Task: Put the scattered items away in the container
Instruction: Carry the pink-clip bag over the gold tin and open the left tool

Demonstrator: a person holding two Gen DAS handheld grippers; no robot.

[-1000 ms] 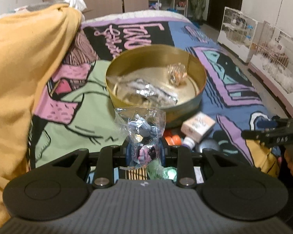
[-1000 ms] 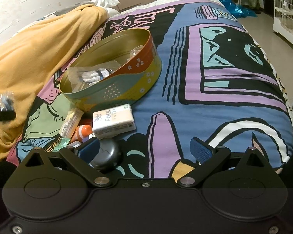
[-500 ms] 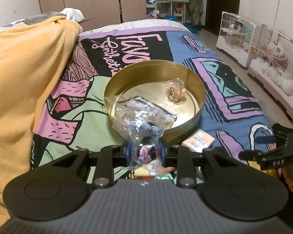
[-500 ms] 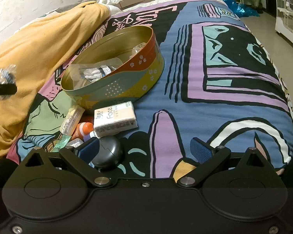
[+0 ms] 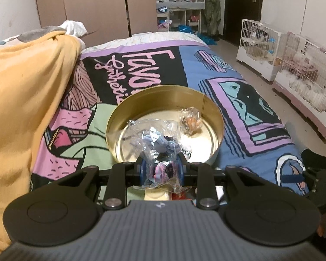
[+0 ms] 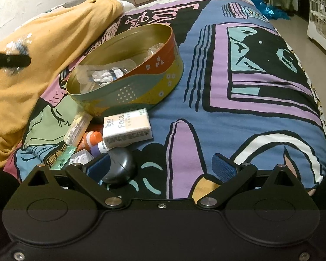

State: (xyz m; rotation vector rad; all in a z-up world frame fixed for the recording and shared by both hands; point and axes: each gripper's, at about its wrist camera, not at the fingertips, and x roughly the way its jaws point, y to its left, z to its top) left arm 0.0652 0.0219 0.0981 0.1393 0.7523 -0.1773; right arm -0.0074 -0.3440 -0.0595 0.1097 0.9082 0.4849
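Bedroom with wardrobe doors, wire pet cages at the far right, and a bed under a loud cartoon-print cover carrying everything.

Left tool clamped on a clear plastic bag with a blue-and-pink toy, held up just short of the near rim of the round gold tin. Right tool spread wide and empty, resting low over the bed with a dark round case just beside its left finger.

To finish well: carry the bag on past the near rim until fully above the tin floor, aim for the bare patch left of the small wrapped orange toy, lower a little, then release; crinkly film likely to snag on a pad, so open wide and pull straight back. Keep clear of the rim to avoid tipping the tin on the soft bedding.

Still loose near the tin's front wall: tissue pack, small cream packet, orange-capped bottle, green sachet, white item.

Readable: "Face" on the tissue pack, with smaller characters too fine to make out; pink lettering on the cover starting "FAVO", with script under it cut off by the tin. Small print on the other packets illegible.
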